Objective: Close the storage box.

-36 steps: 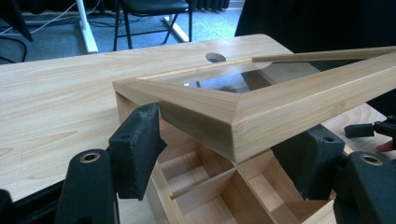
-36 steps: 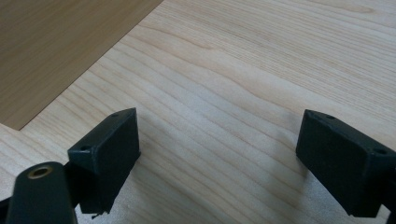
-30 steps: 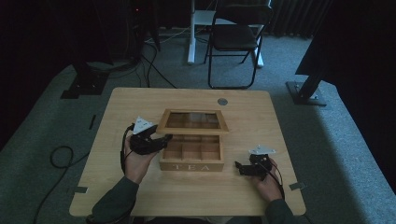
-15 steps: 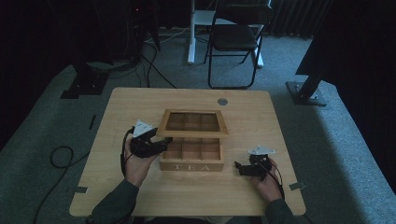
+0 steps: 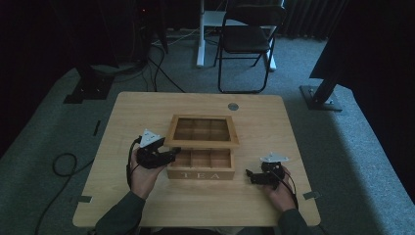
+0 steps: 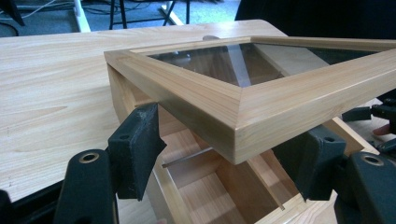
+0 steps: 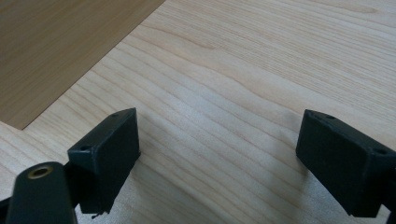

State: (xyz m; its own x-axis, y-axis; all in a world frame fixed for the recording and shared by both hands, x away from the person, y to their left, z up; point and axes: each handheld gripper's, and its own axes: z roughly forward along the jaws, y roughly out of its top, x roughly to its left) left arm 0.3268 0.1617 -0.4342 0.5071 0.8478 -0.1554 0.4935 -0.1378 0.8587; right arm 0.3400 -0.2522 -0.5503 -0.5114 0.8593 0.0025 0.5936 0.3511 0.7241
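Little has moved: lid (image 5: 201, 130) stays part-raised over tea box (image 5: 200, 165) mid-counter (image 5: 122, 122). Left gripper (image 5: 171, 153) jaws spread, straddling lid's near corner, not clamped. Right gripper (image 5: 248, 176) jaws wide, empty, beside box. Lift steadily; brace box with right.
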